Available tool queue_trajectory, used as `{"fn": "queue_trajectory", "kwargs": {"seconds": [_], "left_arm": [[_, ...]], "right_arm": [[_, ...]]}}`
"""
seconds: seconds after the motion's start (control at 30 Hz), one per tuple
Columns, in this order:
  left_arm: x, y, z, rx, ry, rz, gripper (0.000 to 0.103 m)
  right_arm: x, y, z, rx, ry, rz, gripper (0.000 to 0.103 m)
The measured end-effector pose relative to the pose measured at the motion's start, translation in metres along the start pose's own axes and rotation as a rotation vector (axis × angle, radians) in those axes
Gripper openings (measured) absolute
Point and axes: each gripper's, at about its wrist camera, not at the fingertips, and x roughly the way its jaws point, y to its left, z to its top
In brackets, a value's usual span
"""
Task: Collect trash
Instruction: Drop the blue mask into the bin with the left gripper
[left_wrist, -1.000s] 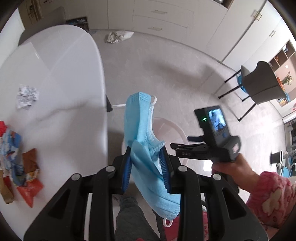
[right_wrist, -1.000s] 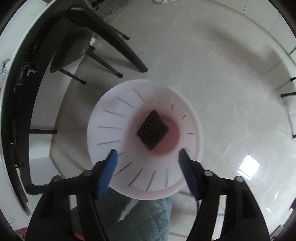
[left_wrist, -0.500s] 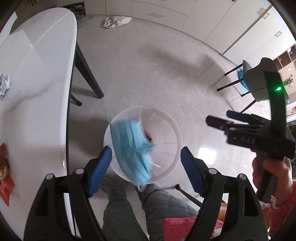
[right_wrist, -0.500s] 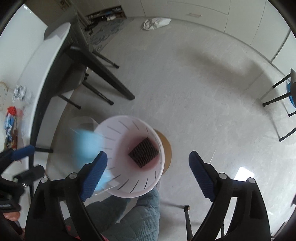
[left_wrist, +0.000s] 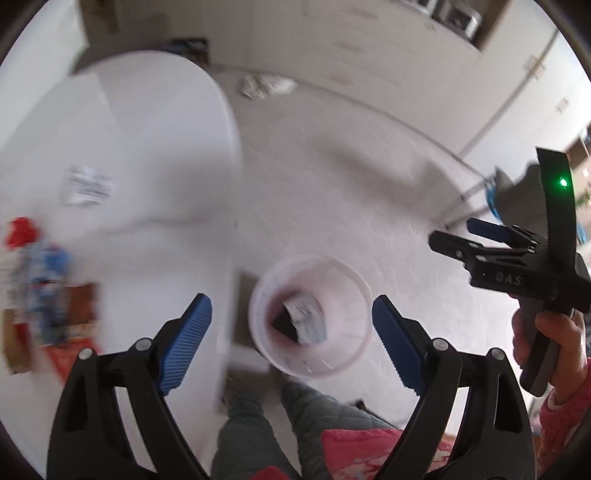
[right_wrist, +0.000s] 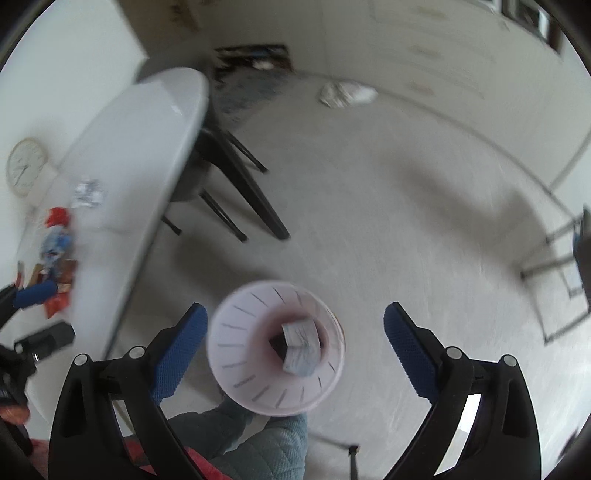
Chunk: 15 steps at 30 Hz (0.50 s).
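Above the white bin (left_wrist: 310, 317) on the floor, the left gripper (left_wrist: 291, 343) had just been opening its jaws; they stood wide apart with nothing between them. The right gripper (right_wrist: 293, 347) also had its jaws spread and empty, having just been opening too.

Inside the bin lay the pale blue mask (right_wrist: 301, 347), folded over a dark square object (right_wrist: 277, 343) at the bottom. More trash, a crumpled paper (left_wrist: 88, 184) and colourful wrappers (left_wrist: 44, 280), waited on the white table (left_wrist: 147, 155).

To do the next pickup well, I think the empty gripper should go to one wrapper only, come down from above, and close fully before lifting.
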Motion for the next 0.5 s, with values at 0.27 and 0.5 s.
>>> {"fn": "queue_trajectory", "kwargs": {"seconds": [0.27, 0.5], "left_arm": [[-0.099, 0.087, -0.018, -0.183, -0.206, 0.221, 0.092], [-0.127, 0.178, -0.057, -0.373, -0.254, 0.379, 0.093]], "right_arm": [[-0.043, 0.101, 0.051, -0.220, -0.140, 0.142, 0.100], [-0.047, 0.189, 0.072, -0.362, -0.170, 0.246, 0.100]]}}
